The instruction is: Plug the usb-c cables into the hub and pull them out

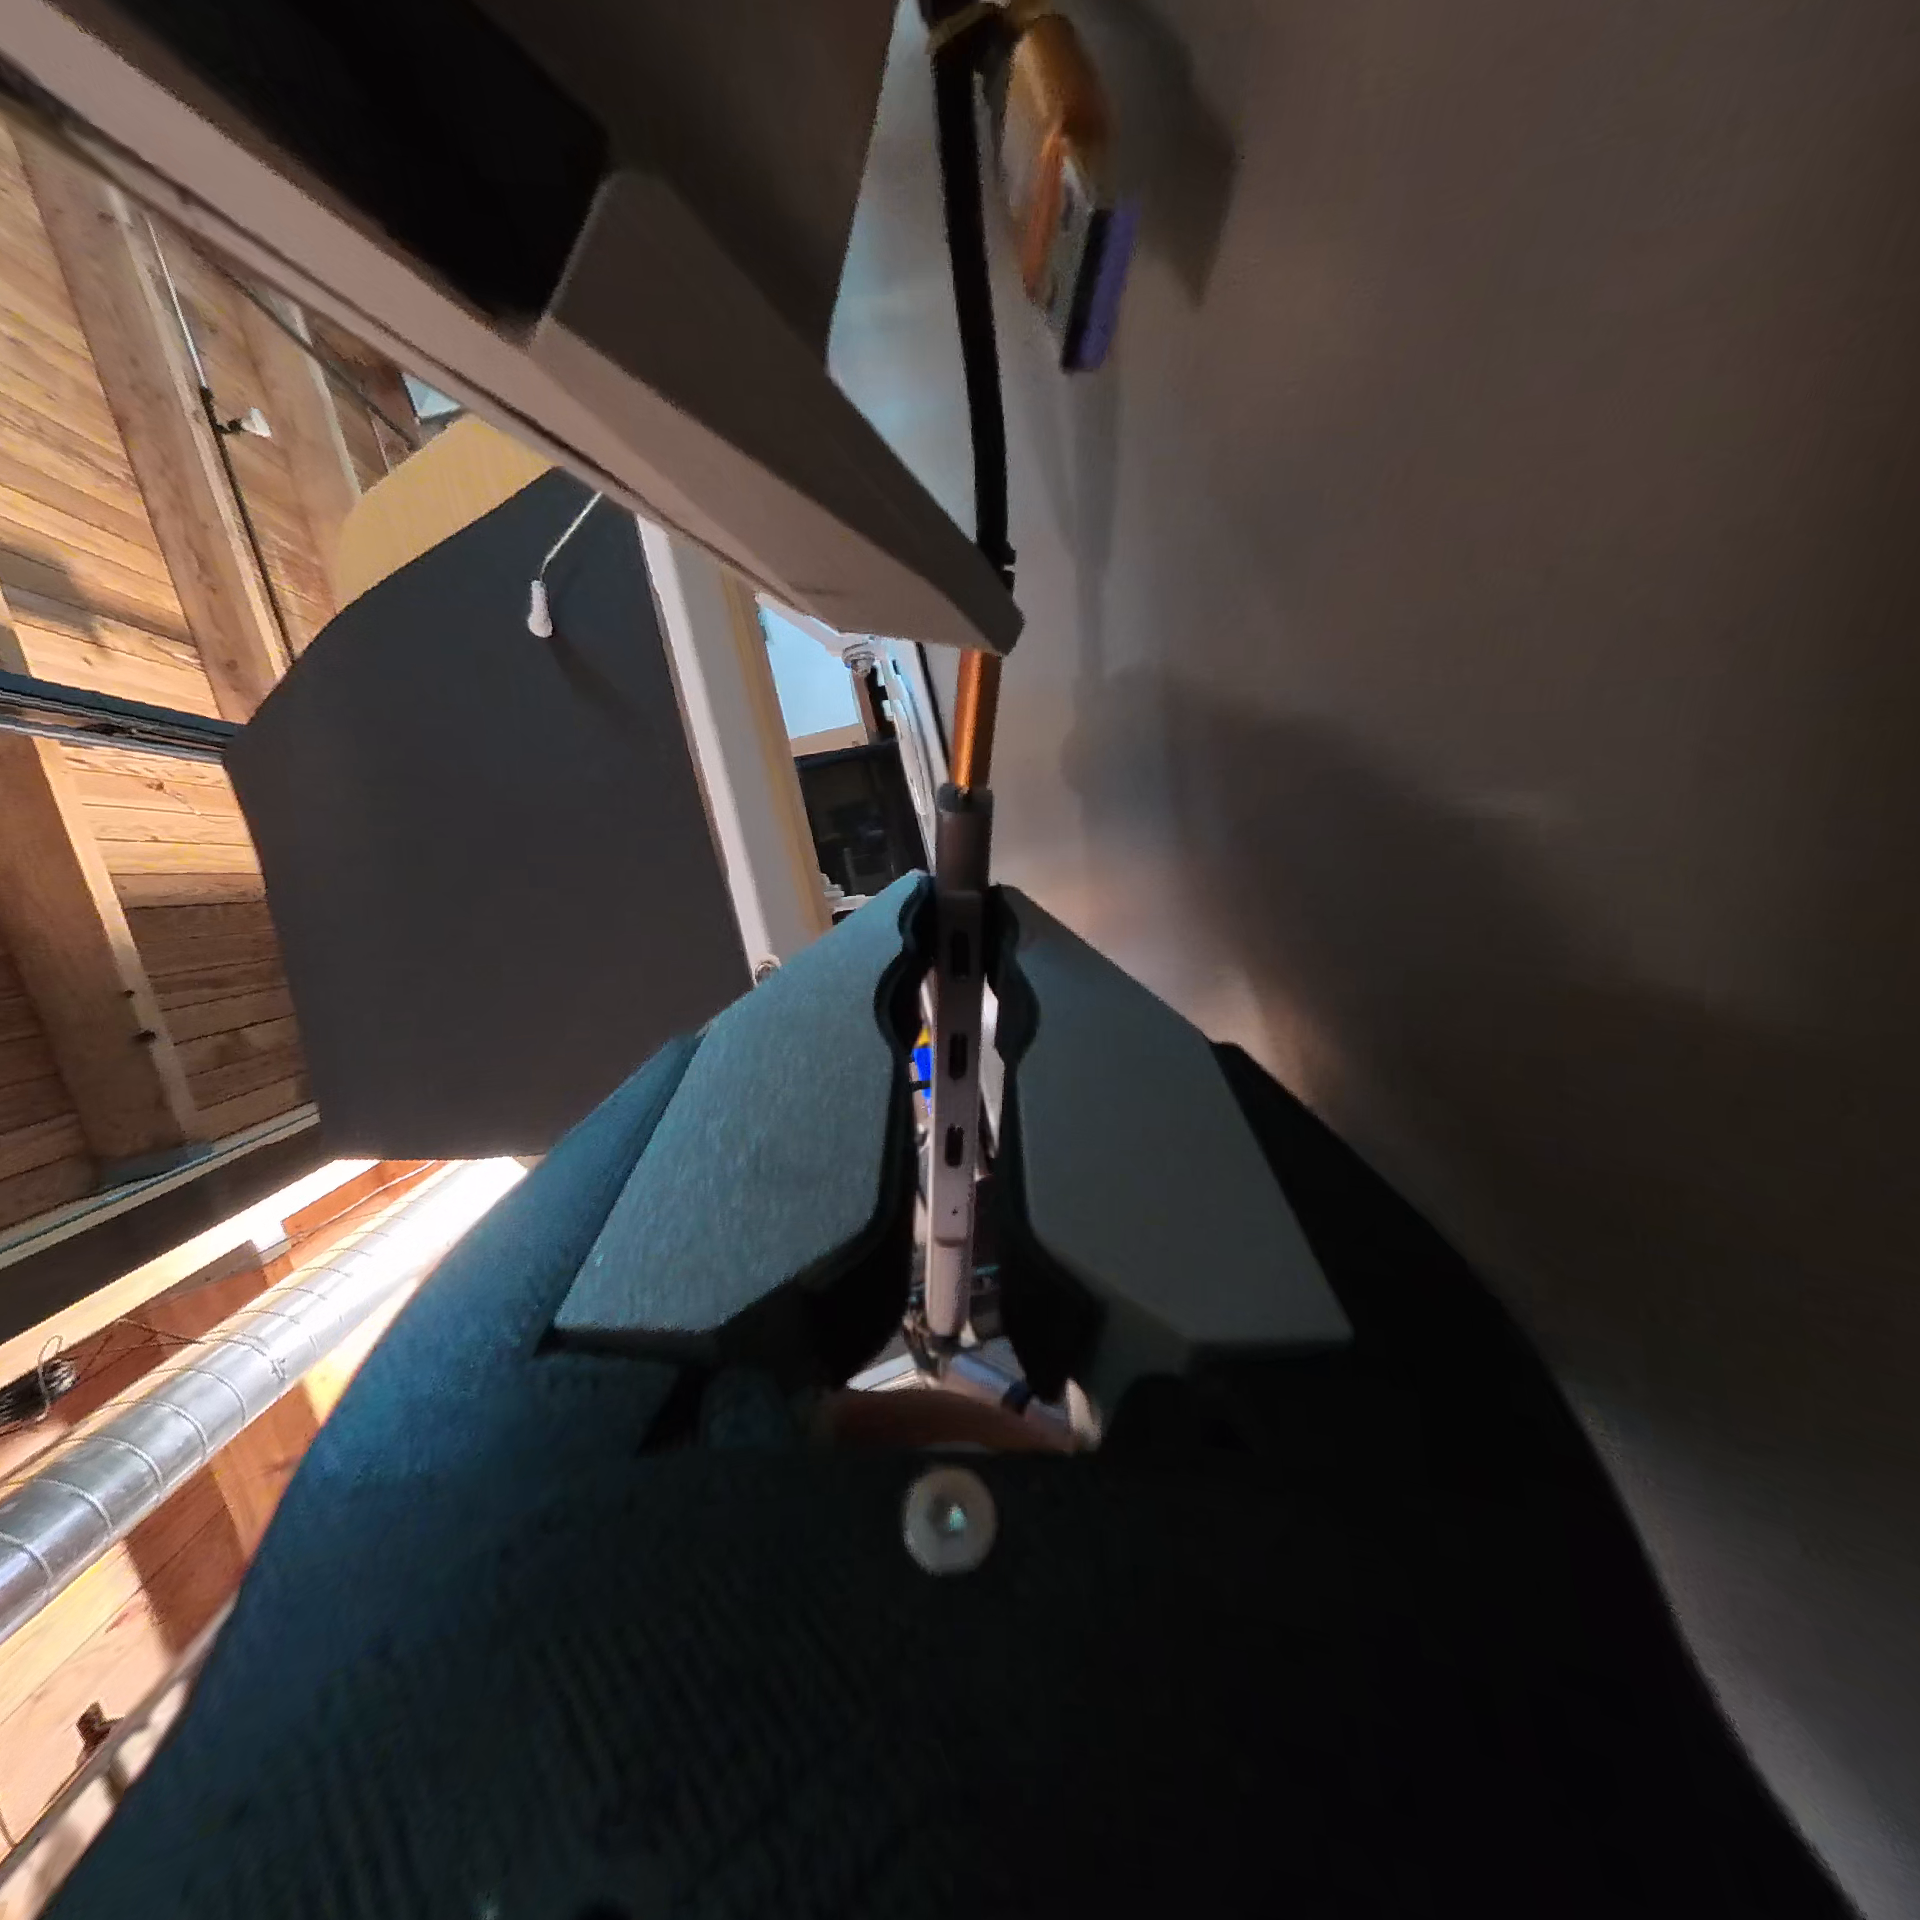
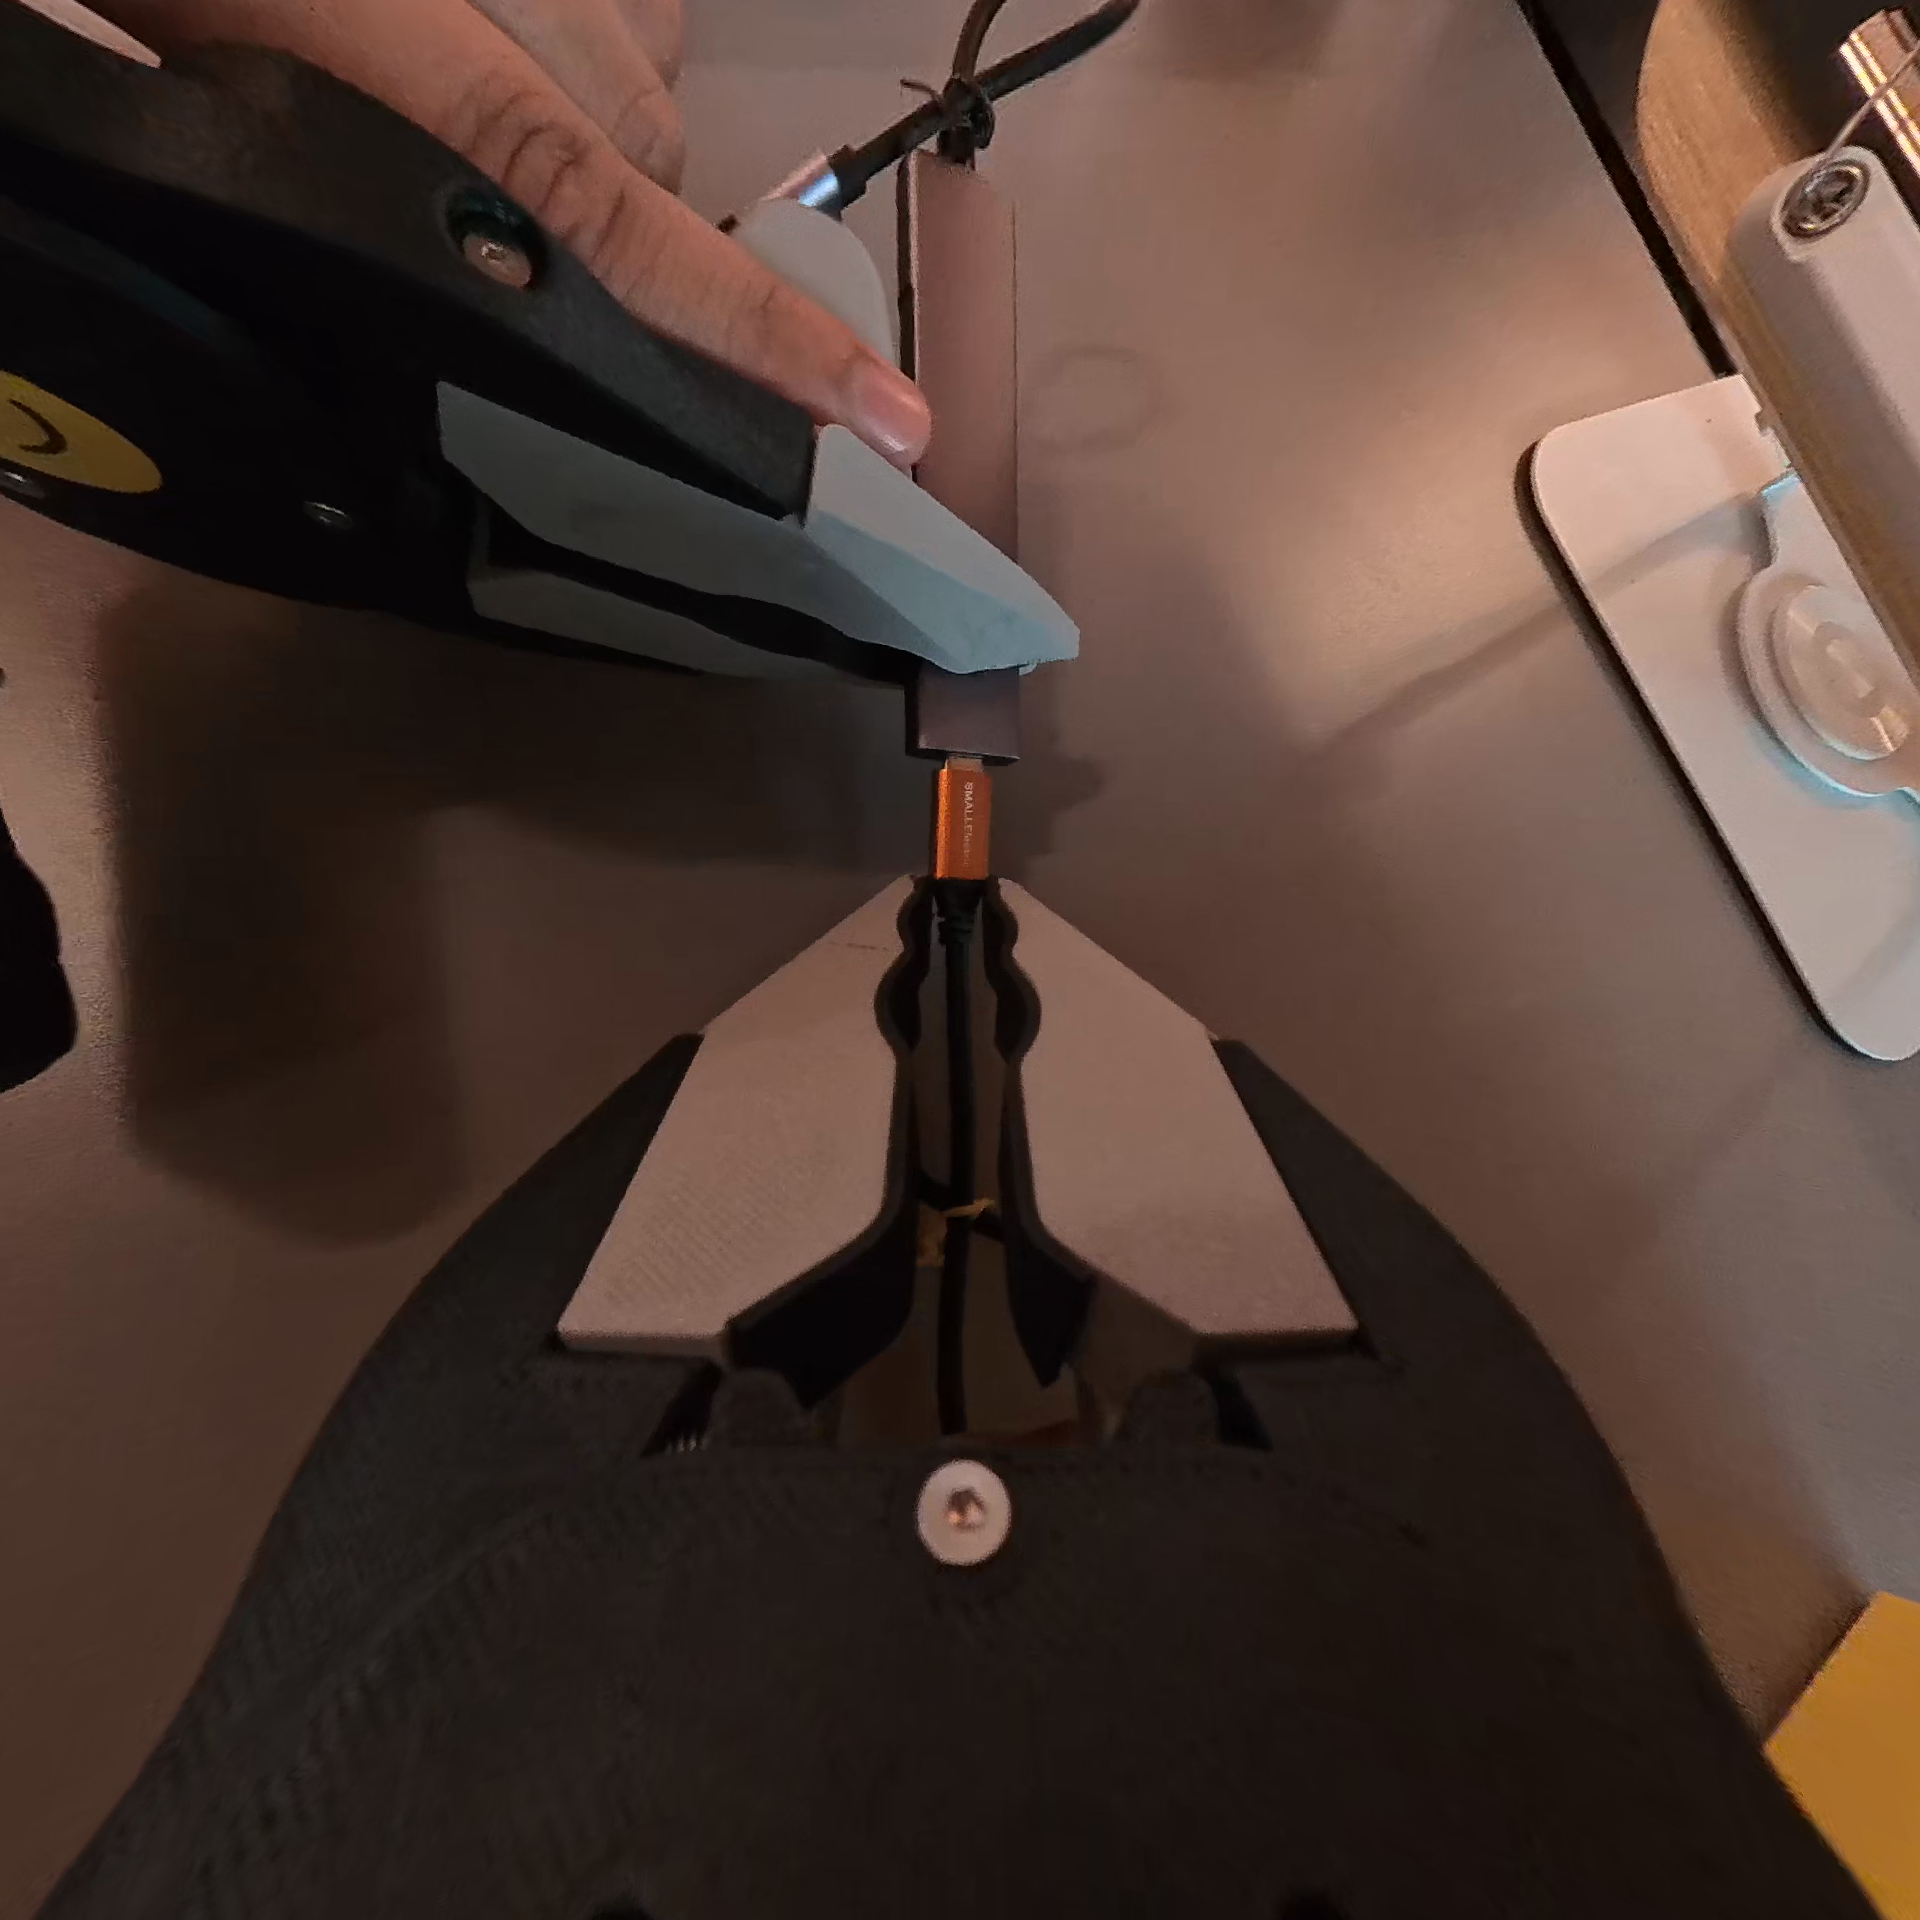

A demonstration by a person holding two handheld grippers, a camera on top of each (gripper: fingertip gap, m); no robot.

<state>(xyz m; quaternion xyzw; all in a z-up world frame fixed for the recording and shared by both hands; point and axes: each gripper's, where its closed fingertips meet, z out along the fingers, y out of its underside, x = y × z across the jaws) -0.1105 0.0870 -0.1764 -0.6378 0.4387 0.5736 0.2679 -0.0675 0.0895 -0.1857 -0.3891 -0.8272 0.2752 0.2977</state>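
Observation:
My left gripper [image 1: 961,896] is shut on a slim grey hub [image 1: 958,1049], seen edge-on with several ports down its side. In the right wrist view it [image 2: 992,649] reaches in from the left, a hand [image 2: 644,229] on it, and clamps across the hub [image 2: 964,717]. My right gripper [image 2: 956,894] is shut on a black cable [image 2: 954,1039] just behind its orange USB-C plug [image 2: 958,821]. The plug's metal tip sits at the hub's end port, with a sliver of metal showing. From the left wrist view the plug [image 1: 977,717] meets the hub's far end, under the right gripper [image 1: 1000,623].
A grey tabletop [image 2: 1299,312] lies under everything. A white mount plate [image 2: 1662,727] with a bracket stands at the right. A yellow block [image 2: 1860,1766] is at the lower right. The hub's own dark cable [image 2: 997,73] leads off at the top. An orange and purple object [image 1: 1070,208] lies farther off. Some 5 cm of space lies between my two pairs of fingers. My left gripper's tips are some 20 cm from the white mount plate [image 2: 1662,727].

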